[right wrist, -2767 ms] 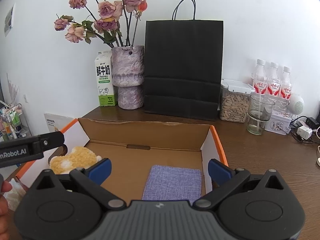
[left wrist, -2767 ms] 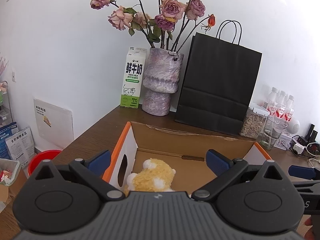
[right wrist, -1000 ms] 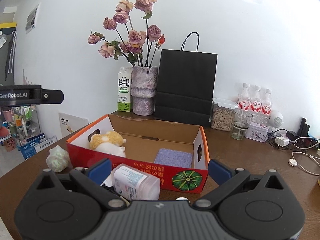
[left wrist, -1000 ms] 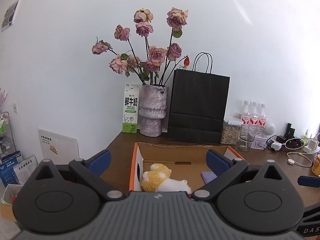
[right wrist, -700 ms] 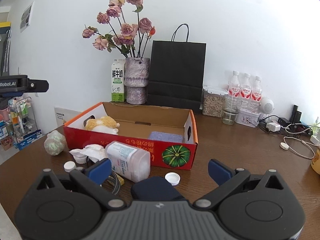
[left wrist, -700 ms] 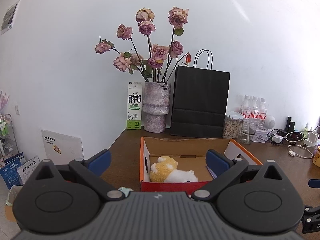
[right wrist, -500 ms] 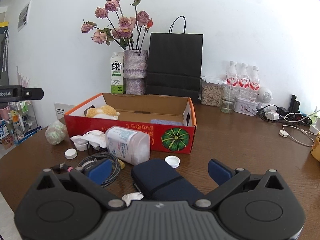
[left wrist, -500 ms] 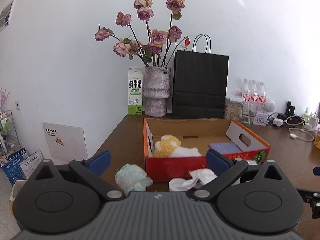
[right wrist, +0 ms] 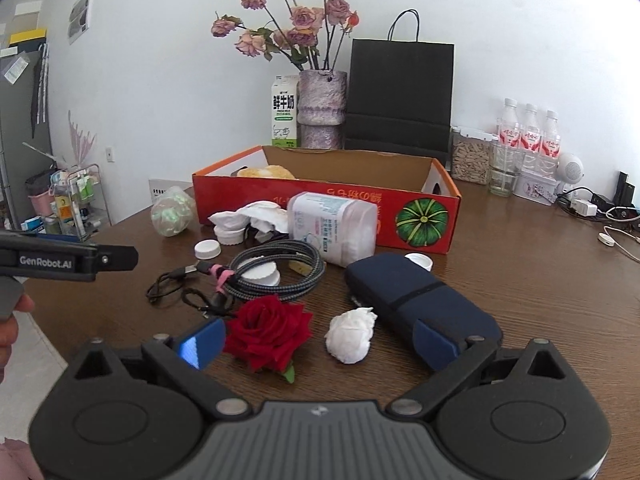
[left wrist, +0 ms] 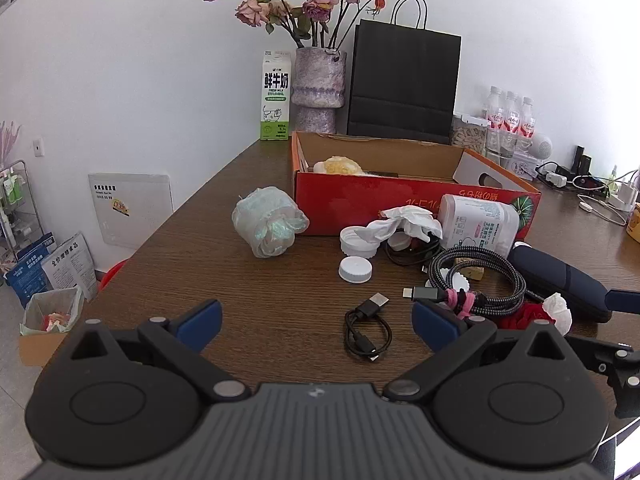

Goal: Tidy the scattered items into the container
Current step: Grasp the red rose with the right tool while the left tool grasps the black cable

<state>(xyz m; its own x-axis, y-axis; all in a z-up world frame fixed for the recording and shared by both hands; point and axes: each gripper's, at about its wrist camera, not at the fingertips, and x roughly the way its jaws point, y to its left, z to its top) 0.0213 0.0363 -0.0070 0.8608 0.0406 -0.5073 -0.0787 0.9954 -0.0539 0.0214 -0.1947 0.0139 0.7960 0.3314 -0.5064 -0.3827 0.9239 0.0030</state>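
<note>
The red cardboard box (left wrist: 400,204) stands open on the brown table, with a yellow plush toy (left wrist: 338,165) inside. Scattered in front of it are a plastic-wrapped bundle (left wrist: 268,220), white caps (left wrist: 355,269), crumpled tissue (left wrist: 404,220), a white jar (right wrist: 332,228) on its side, a braided cable (right wrist: 276,270), a black USB cable (left wrist: 366,334), a navy case (right wrist: 416,300), a red rose (right wrist: 268,332) and a tissue ball (right wrist: 350,334). My left gripper (left wrist: 316,320) is open just short of the USB cable. My right gripper (right wrist: 320,340) is open around the rose and tissue ball.
Behind the box stand a milk carton (left wrist: 275,96), a vase of dried roses (left wrist: 318,92), a black paper bag (left wrist: 404,84), a seed jar (right wrist: 470,156) and water bottles (right wrist: 530,132). Chargers and cords (right wrist: 600,216) lie far right. The table's left edge (left wrist: 172,216) drops to floor clutter.
Both grippers have drawn back from over the box and come down low over the near table, so the scattered items now fill the view. Both remain open and empty.
</note>
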